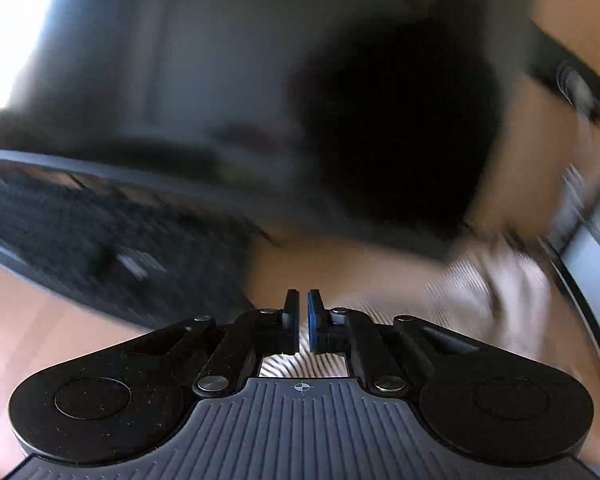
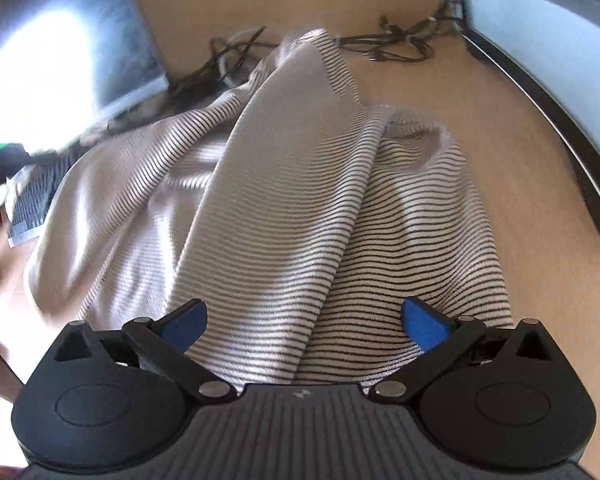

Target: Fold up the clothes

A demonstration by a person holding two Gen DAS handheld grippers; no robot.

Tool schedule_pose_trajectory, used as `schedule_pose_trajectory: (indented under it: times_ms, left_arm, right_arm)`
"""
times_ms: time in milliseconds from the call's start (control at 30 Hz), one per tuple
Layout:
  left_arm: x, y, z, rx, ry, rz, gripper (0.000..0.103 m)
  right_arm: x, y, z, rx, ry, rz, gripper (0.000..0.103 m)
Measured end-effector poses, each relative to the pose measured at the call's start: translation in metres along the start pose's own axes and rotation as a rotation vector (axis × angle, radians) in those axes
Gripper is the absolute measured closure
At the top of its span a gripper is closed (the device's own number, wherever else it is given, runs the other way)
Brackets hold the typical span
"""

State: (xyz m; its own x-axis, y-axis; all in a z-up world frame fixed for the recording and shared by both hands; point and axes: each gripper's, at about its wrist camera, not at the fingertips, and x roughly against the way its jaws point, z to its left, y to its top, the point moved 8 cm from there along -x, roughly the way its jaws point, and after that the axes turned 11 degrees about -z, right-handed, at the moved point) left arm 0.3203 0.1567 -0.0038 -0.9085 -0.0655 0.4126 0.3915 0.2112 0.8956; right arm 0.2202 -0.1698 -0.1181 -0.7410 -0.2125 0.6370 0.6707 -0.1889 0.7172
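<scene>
A white shirt with thin black stripes (image 2: 284,208) lies bunched in long folds on the wooden table (image 2: 500,128). My right gripper (image 2: 304,322) is open, its blue pads wide apart just above the shirt's near edge. In the blurred left wrist view my left gripper (image 1: 303,320) is nearly shut, with a narrow gap between its pads. The striped cloth (image 1: 488,292) shows under it and to its right. I cannot tell whether the pads pinch the cloth.
A black keyboard (image 1: 80,240) lies on the left, also in the right wrist view (image 2: 36,200). Tangled black cables (image 2: 384,46) lie beyond the shirt. A dark monitor base (image 2: 548,120) stands on the right. A large dark blurred shape (image 1: 400,132) fills the middle.
</scene>
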Motion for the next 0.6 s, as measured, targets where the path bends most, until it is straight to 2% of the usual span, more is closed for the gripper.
schedule_pose_trajectory:
  times_ms: [167, 267, 300, 400, 467, 600]
  left_arm:
    - [-0.008, 0.031, 0.058, 0.08, 0.136, -0.044, 0.098]
    - [-0.007, 0.028, 0.064, 0.118, 0.107, -0.009, 0.097]
    - [-0.006, 0.024, 0.059, 0.11, 0.083, 0.006, 0.094]
    - [-0.003, 0.006, 0.028, 0.05, 0.0, 0.051, 0.071]
    - [0.001, -0.009, 0.001, 0.022, -0.081, 0.09, 0.063]
    - [0.016, -0.048, -0.06, -0.061, -0.284, 0.186, 0.045]
  right_arm:
    - [-0.003, -0.002, 0.007, 0.075, -0.041, 0.021, 0.0]
    - [-0.009, -0.001, 0.009, 0.107, -0.067, 0.04, 0.0]
    - [-0.011, -0.002, 0.01, 0.128, -0.075, 0.05, 0.0]
    - [-0.013, -0.002, 0.013, 0.173, -0.078, 0.071, 0.0]
    - [-0.012, 0.001, 0.012, 0.166, -0.067, 0.077, 0.0]
    - [0.005, 0.024, -0.002, 0.108, -0.119, -0.021, 0.0]
